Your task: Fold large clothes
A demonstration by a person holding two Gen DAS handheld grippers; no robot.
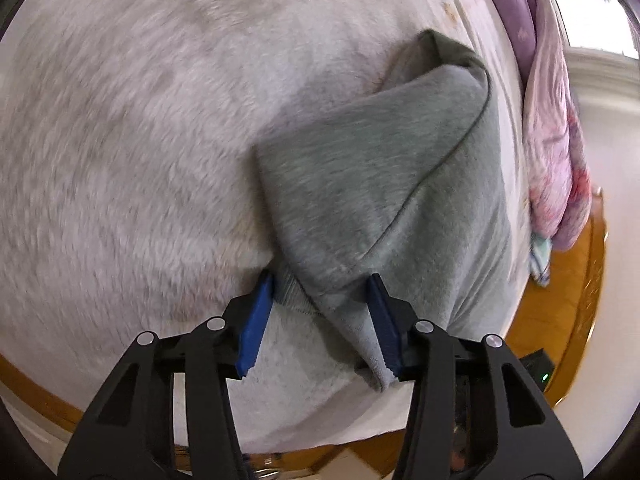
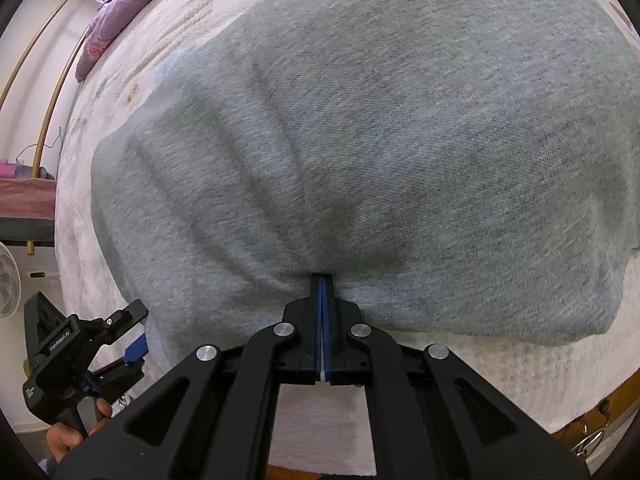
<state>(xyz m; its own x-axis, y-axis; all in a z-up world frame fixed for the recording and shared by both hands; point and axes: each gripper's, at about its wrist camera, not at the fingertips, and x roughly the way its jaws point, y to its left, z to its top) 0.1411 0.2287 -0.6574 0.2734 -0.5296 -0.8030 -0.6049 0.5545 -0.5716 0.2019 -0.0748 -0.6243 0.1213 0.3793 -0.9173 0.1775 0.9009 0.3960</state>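
Grey garment (image 2: 380, 140): spread on the white bed cover (image 1: 120, 160). My right gripper (image 2: 322, 280) pinches its near hem; my left gripper (image 1: 320, 284), half-open, straddles a cuffed sleeve (image 1: 380, 168) running away rightward, pads not pressing.

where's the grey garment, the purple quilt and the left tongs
grey garment (image 2: 380, 140), right wrist view, middle of its body
purple quilt (image 1: 516, 12), left wrist view, its purple fold
left tongs (image 1: 320, 328), left wrist view, gap between the blue fingertips
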